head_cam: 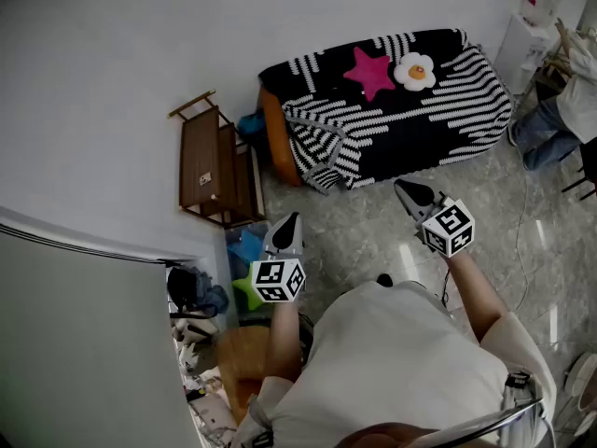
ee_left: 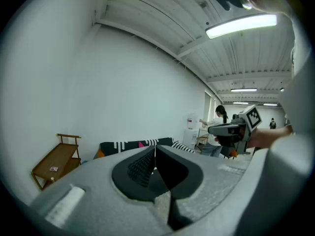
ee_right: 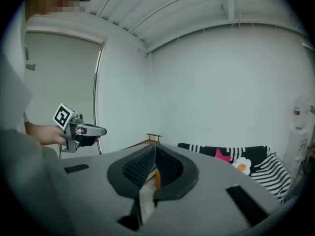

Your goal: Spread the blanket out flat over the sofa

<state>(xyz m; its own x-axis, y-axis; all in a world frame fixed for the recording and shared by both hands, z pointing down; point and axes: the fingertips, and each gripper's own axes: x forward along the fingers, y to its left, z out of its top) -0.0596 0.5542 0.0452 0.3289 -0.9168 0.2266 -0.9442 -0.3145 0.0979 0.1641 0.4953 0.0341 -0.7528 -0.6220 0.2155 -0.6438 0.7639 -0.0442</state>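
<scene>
A black-and-white striped blanket covers the sofa against the far wall, and its left front corner is bunched and folded back. A pink star cushion and a fried-egg cushion lie on top of it. The blanket also shows in the left gripper view and the right gripper view. My left gripper and right gripper hover over the floor well short of the sofa. Both are shut with nothing between the jaws.
A wooden rack leans on the wall left of the sofa. A green star toy and clutter lie at the lower left beside a partition. A person and a water dispenser are right of the sofa.
</scene>
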